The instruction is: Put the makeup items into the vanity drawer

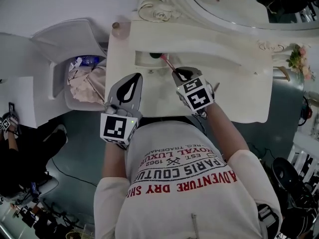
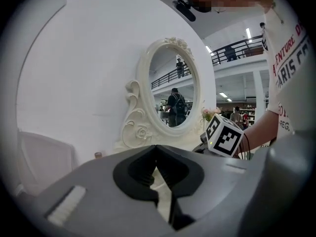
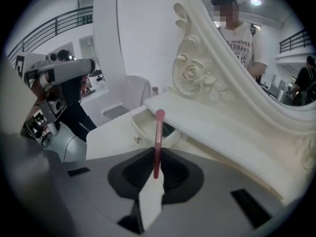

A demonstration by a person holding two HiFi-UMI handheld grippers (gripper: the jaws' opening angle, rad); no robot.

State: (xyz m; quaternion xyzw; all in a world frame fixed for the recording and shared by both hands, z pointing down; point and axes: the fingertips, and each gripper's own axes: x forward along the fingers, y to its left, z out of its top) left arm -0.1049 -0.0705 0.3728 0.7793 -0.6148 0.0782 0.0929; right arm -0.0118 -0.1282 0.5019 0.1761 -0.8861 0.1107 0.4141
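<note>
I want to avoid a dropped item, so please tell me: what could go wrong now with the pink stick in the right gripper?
1. The right gripper pinches the thin pink stick only at its jaw tips, so the stick may pivot or slip out.
2. The drawer opens under an overhanging shelf; the stick's protruding end could hit that edge.

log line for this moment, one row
right gripper: shut on pink makeup stick | tip by open drawer | left gripper: shut, empty
</note>
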